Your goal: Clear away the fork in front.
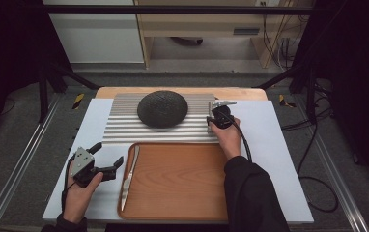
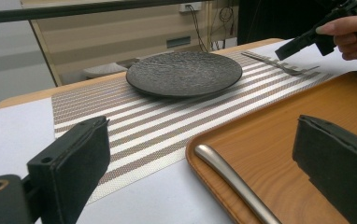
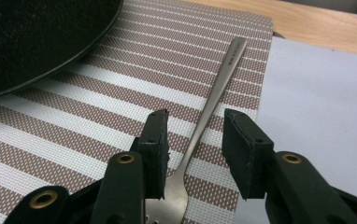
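Note:
A dark textured plate point(image 1: 162, 108) sits on a striped placemat point(image 1: 124, 130). A metal fork point(image 3: 214, 98) lies flat on the mat's right edge, to the right of the plate. My right gripper point(image 3: 196, 116) points down over the fork's neck, its jaws straddling it with a gap on each side and the pads not touching it. A knife point(image 1: 130, 169) lies along the left side of a wooden tray point(image 1: 177, 193). My left gripper point(image 1: 109, 153) is held open over the white sheet left of the tray, with nothing between its jaws.
The tray point(image 2: 279, 135) lies in front of the mat and holds the knife point(image 2: 235, 179). A white sheet point(image 3: 317, 93) covers the table on both sides of the mat. Dark frame posts and cables stand beyond the table's far corners.

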`<state>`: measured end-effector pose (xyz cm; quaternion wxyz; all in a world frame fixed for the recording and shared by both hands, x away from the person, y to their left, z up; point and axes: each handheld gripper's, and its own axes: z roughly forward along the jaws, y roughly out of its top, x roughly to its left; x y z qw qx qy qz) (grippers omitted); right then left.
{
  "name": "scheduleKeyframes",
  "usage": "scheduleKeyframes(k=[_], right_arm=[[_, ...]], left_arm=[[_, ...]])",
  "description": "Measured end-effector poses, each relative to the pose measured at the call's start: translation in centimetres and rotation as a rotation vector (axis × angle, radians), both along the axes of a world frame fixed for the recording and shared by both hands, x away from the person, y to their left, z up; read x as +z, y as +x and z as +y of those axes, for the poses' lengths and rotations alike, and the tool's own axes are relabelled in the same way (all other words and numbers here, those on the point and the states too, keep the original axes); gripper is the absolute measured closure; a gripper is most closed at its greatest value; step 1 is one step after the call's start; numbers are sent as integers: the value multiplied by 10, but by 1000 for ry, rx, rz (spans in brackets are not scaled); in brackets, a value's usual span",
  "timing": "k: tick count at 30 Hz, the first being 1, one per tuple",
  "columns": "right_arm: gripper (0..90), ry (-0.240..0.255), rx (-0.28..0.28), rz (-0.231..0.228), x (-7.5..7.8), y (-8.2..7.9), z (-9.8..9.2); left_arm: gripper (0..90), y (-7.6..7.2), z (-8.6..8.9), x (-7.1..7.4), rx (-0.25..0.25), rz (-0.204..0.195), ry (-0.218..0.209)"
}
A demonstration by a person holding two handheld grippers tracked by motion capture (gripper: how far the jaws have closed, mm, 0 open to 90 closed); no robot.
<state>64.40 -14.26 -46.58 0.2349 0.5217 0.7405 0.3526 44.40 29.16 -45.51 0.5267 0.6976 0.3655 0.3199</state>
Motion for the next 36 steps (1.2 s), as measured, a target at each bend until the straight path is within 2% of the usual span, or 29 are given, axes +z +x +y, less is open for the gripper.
scheduleKeyframes(k=[5, 25, 32, 36], right_arm=[[637, -9, -4, 28, -3, 3, 2], [677, -21, -18, 79, -9, 12, 4], [804, -33, -18, 80, -9, 12, 5], [812, -38, -13, 86, -8, 12, 4]], left_arm=[[48, 0, 0, 0, -1, 3, 5], [50, 0, 1, 0, -2, 2, -5], [50, 0, 1, 1, -3, 1, -6], [50, 0, 1, 1, -5, 1, -5]])
